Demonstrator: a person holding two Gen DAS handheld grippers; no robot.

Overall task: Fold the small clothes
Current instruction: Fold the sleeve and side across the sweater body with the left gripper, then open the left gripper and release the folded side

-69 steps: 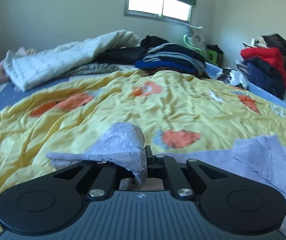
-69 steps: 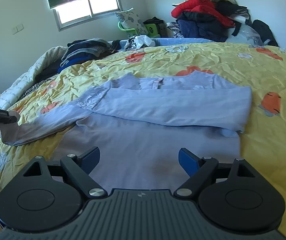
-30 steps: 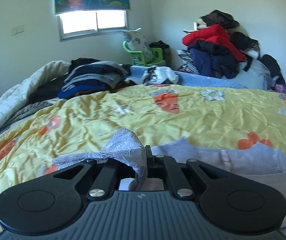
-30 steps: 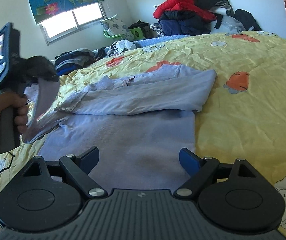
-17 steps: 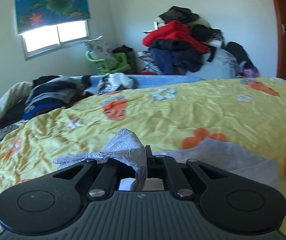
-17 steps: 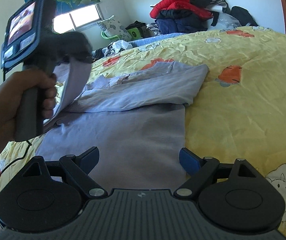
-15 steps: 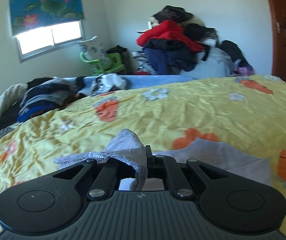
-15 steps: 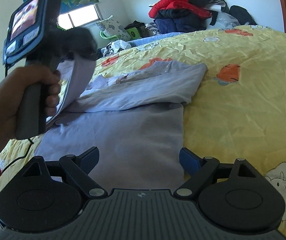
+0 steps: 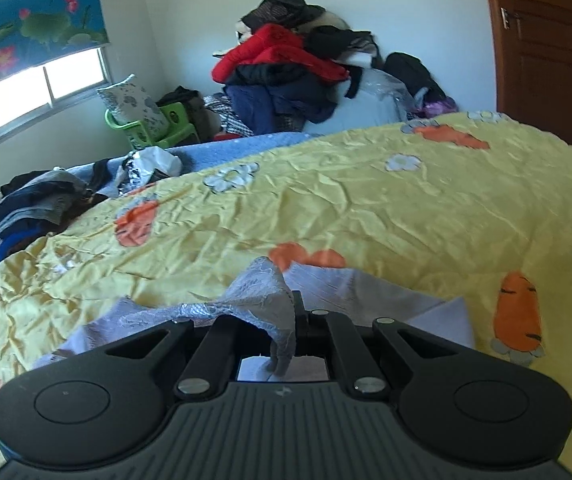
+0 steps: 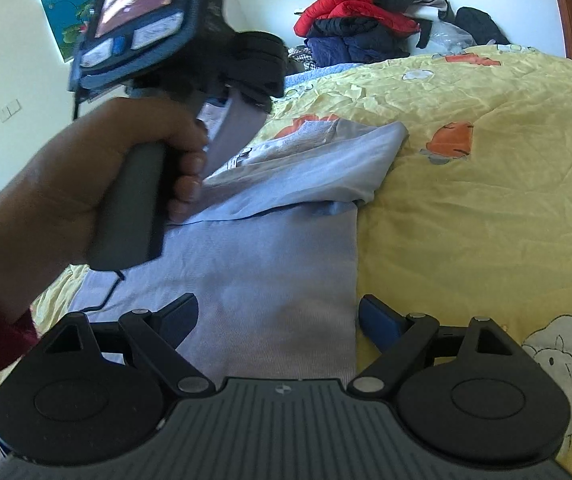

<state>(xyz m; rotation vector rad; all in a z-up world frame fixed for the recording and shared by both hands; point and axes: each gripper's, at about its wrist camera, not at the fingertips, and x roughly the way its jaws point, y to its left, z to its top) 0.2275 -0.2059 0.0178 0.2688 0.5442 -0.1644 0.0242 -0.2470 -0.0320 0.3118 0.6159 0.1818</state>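
Note:
A pale lavender long-sleeved top point(image 10: 277, 280) lies flat on the yellow bedspread point(image 10: 486, 184), its right sleeve point(image 10: 318, 168) folded across the chest. My left gripper point(image 9: 294, 316) is shut on the lace cuff of the left sleeve point(image 9: 257, 296) and holds it above the top. In the right wrist view the left gripper point(image 10: 245, 96) hangs over the top's left side with the sleeve point(image 10: 233, 128) draping down from it. My right gripper point(image 10: 277, 320) is open and empty, low over the top's hem, its blue pads point(image 10: 378, 320) either side of the fabric.
A heap of red and dark clothes point(image 9: 298, 64) is piled at the far wall. Folded dark clothes point(image 9: 33, 204) lie on the bed's far left. A green chair with a pillow point(image 9: 141, 116) stands under the window. A brown door point(image 9: 542, 48) is at the right.
My left gripper has carried the sleeve cuff up and to the right, from the bed's left side to above the top. My right gripper has stayed open over the hem.

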